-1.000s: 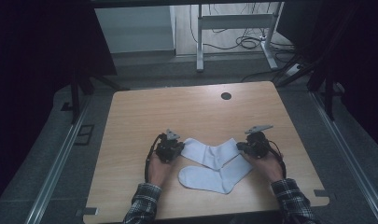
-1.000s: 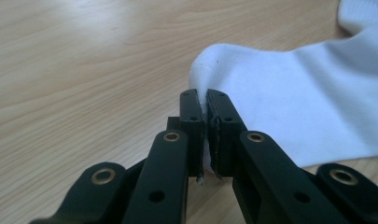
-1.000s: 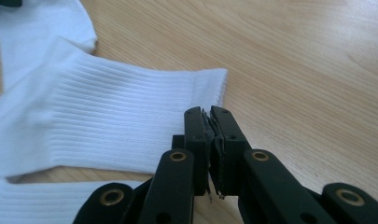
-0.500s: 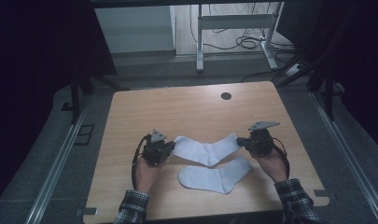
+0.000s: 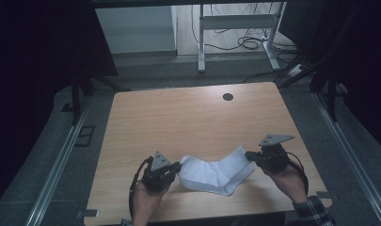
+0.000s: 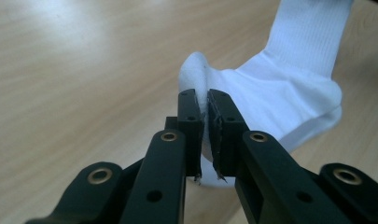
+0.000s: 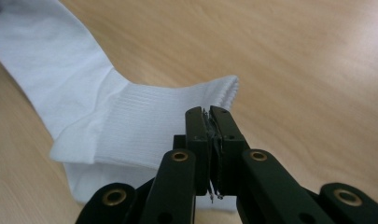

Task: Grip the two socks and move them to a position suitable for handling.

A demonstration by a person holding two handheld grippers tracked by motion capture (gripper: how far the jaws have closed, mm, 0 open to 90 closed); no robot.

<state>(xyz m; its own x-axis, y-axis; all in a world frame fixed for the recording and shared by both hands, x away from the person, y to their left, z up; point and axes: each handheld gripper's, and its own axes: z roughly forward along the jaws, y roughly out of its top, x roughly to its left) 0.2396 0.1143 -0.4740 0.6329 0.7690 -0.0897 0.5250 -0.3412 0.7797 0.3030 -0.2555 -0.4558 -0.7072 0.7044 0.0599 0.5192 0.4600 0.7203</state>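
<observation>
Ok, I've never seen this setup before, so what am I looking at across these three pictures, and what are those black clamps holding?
There is no robot arm here: a person holds a two-jaw gripper in each hand at a wooden table. The high view looks down from above the person's side. The left gripper shows at its left, the right gripper at its right. The other two pictures come from cameras riding on the grippers, each looking along its own black jaws. In the left gripper view, the jaws are shut on the toe end of a white sock. In the right gripper view, the jaws pinch its ribbed cuff. A second white sock seems to lie directly beneath it; the edge of another layer shows below.
</observation>
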